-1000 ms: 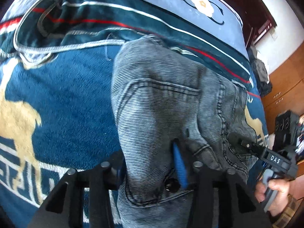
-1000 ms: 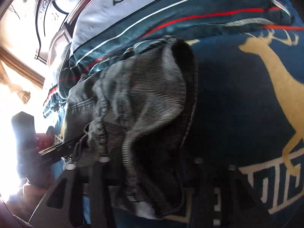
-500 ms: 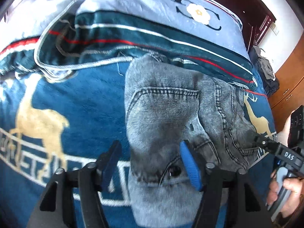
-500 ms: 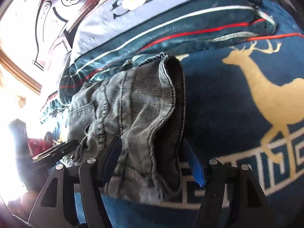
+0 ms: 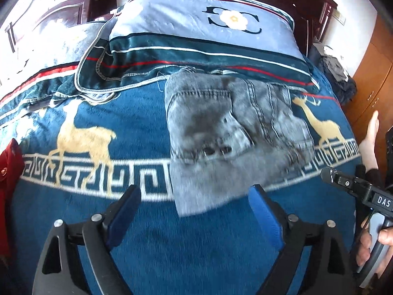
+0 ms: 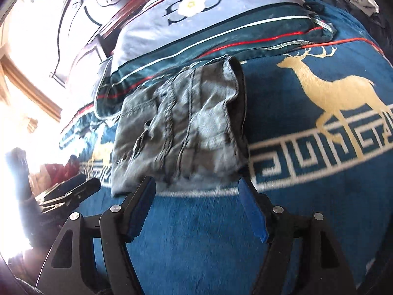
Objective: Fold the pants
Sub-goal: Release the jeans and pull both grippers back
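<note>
While the folded grey pants lie flat on the bed, both grippers hang clear of them.
Pants [image 5: 231, 135]: a compact folded bundle at frame centre, far edge against the striped pillow [image 5: 201, 41].
Blanket [image 5: 122, 123]: blue, gold deer, white key border, under the pants.
Left gripper [image 5: 194, 211]: jaws spread wide and just been opening; nothing between the blue pads, the pants' near edge just beyond them.
Right gripper [image 6: 197, 204]: jaws parted, just been opening, empty; pants just past the tips, centre of its view.
Red cloth [image 5: 9, 172]: left edge.
</note>
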A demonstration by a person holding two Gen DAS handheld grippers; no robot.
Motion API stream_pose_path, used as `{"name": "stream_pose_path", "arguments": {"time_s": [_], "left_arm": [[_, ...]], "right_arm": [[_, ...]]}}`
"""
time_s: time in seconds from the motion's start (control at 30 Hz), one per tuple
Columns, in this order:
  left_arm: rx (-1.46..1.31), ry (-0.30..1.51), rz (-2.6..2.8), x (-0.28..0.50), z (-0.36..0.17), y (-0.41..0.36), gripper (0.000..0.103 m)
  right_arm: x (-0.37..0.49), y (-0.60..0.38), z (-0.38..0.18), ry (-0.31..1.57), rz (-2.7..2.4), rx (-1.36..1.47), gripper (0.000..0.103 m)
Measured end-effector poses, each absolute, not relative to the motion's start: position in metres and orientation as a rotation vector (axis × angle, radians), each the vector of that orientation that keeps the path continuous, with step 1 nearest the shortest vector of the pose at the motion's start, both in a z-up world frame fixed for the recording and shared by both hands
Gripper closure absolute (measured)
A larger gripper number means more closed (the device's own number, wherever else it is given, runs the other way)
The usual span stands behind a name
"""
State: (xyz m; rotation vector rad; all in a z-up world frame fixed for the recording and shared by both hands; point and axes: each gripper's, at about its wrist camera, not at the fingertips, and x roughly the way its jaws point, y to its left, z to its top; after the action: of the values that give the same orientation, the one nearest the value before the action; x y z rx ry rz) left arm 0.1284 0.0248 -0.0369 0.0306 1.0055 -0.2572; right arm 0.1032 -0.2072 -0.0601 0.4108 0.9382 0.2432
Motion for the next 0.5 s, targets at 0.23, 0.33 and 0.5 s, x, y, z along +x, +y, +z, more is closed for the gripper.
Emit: {"name": "stream_pose_path", "arguments": {"time_s": [0.23,0.33,0.5], "left_arm": [[-0.006,0.985,-0.248,0.088,-0.028,0.026,0.005],[-0.001,0.964,-0.249,0.074,-0.022,0.025,0.001],[0.003,0.932,-0.244,0.056,-0.009,0.025,0.000]], "right_arm": [[0.064,-0.193,-0.057,0.939,0.226,0.342,0.029],[0.050,-0.188,-0.054,0.936,0.208,0.309,0.025],[0.032,-0.179,-0.038,0.901,0.179,0.247,0.021]]}}
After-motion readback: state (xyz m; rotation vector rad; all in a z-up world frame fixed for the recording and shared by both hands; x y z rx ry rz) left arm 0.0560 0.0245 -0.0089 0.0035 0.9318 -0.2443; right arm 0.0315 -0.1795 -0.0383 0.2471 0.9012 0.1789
